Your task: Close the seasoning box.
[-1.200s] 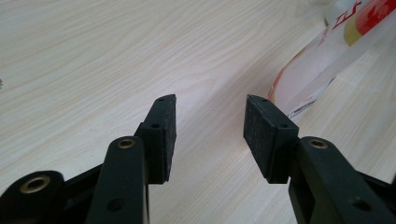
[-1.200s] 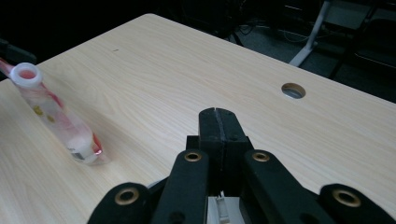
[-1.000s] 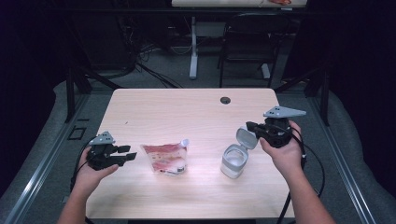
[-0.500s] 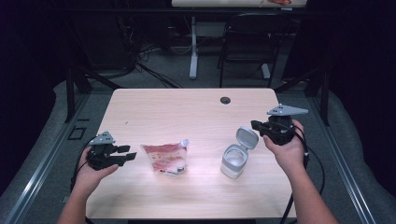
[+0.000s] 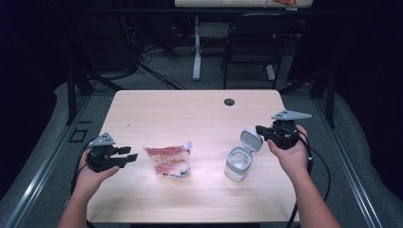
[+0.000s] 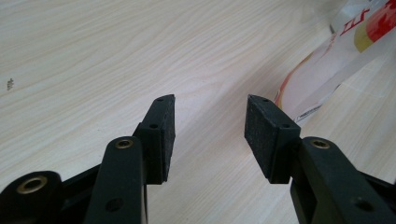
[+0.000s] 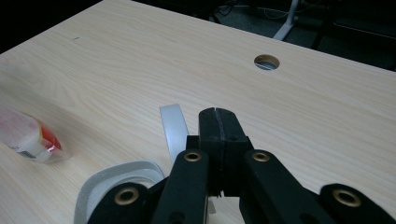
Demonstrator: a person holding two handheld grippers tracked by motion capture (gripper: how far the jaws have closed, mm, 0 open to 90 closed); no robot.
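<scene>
Near edge of the table (image 5: 199, 114): two forearms come in from below, each hand holding a gripper. Left gripper (image 5: 124, 157) sits low over the wood at the near left, its grey plate on top, pointing toward the table's middle; in the left gripper view its jaws stand apart with bare wood between the pads (image 6: 164, 135), nothing held. Just beyond its tips lies a clear pouch (image 5: 169, 160) with red and yellow print and a small white cap at its far right corner, flat on the wood, apart from the gripper; the left gripper view catches the pouch's edge at upper right (image 6: 327, 70). To the right of the pouch, well apart from it, stands a small clear tub (image 5: 237, 164), upright and open at the top, with a white hinged lid (image 5: 251, 140) flipped up and leaning toward the far right. Right gripper (image 5: 260, 129) is held level at the lid, tips pointing left; in the right gripper view its jaws are pressed together with no gap and nothing between them, the lid's white edge (image 7: 173, 126) just beside the tips on their left; contact cannot be told. The tub's rim (image 7: 116, 175) shows below. Farther off, a round cable hole (image 5: 229, 101) sits near the far edge. Beyond the table: dark floor, cables, a chair (image 5: 252, 42).
</scene>
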